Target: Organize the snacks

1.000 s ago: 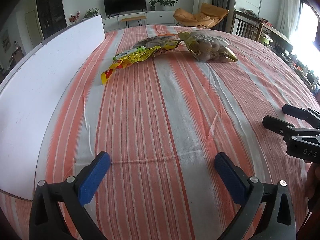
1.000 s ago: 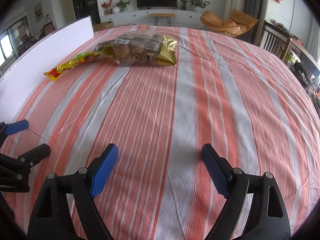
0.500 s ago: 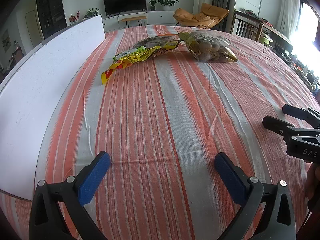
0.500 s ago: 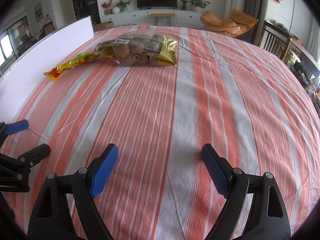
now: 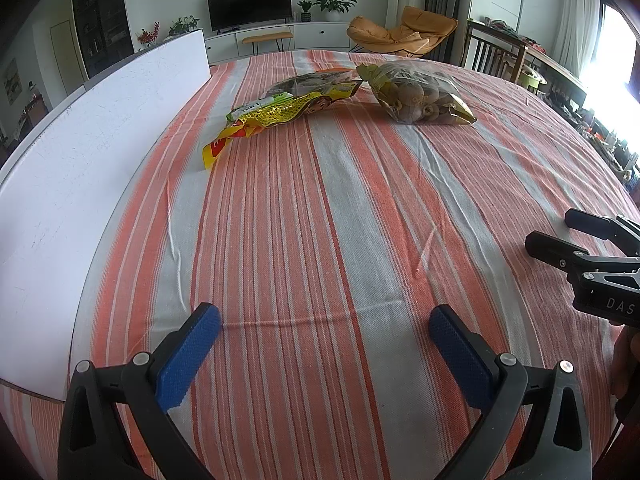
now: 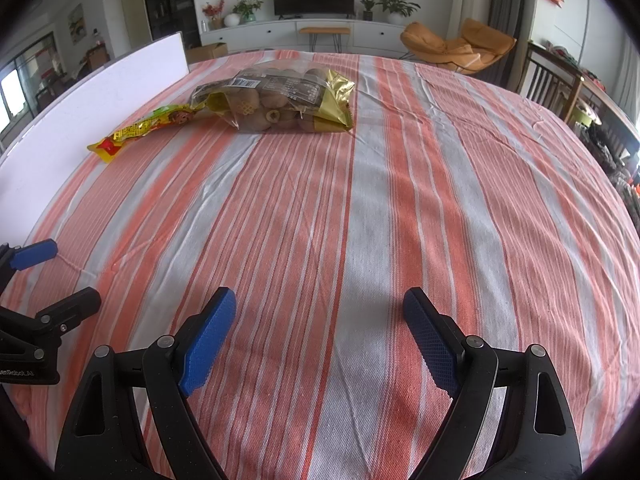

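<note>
Table (image 5: 360, 240) covered by an orange-and-grey striped cloth; white board (image 5: 80, 152) stands on edge along its left side.

Two snack packs lie at the far end of the table. Clear bag of round brown snacks (image 6: 280, 100) with gold ends — lying flat, label side up in the right wrist view. Yellow snack packet (image 5: 276, 114) lies just beside it on the board side, long and flat, its far end touching or overlapping the clear bag; which, I cannot tell.

Left gripper (image 5: 320, 336): jaws spread wide, nothing between them, only bare cloth. Right gripper (image 6: 320, 328): jaws likewise wide apart and empty. Both hang over the near end of the table, side by side, well apart from the two packs.
</note>
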Action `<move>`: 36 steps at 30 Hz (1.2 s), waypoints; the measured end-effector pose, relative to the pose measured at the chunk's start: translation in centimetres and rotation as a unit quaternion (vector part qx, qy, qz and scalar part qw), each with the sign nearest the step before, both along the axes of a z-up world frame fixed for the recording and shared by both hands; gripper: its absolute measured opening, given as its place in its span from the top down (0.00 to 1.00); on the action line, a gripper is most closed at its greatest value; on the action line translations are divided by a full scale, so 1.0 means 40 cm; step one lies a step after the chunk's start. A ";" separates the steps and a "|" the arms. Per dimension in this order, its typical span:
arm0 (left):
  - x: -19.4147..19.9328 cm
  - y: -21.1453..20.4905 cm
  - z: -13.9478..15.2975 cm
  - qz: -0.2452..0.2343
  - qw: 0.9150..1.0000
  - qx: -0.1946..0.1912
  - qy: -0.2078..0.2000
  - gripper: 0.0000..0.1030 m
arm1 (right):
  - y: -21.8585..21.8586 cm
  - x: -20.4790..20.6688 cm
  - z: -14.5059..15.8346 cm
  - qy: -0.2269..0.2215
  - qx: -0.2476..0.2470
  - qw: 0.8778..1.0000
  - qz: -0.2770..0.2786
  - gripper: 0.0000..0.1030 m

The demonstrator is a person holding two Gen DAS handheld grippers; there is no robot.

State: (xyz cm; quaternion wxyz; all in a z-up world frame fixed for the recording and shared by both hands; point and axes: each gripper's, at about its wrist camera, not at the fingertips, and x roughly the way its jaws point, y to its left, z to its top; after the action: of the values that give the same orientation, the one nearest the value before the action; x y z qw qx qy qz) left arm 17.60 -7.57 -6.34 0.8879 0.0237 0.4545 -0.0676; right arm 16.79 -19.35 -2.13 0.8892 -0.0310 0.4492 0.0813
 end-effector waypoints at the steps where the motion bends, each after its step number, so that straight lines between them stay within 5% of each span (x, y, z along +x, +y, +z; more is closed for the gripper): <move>1: 0.000 -0.001 0.000 0.000 1.000 0.000 0.000 0.00 | 0.000 0.000 0.000 0.000 0.000 1.000 0.000 0.15; 9: 0.009 0.005 0.006 -0.030 0.999 0.007 0.011 0.00 | 0.000 0.000 0.000 0.000 0.000 1.000 0.000 0.15; 18: 0.078 0.108 0.000 0.025 1.000 0.001 0.002 0.00 | -0.006 0.003 -0.004 0.000 -0.001 1.000 0.000 0.15; 36: 0.080 0.111 0.000 0.027 1.000 -0.002 0.001 0.00 | -0.006 0.004 -0.006 0.002 -0.002 1.000 0.003 0.12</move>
State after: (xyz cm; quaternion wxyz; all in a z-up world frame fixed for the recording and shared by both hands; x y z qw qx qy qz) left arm 20.80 -3.13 -6.33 0.8888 0.0095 0.4561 -0.0445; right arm 16.97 -19.61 -2.35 0.8881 -0.0341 0.4509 0.0830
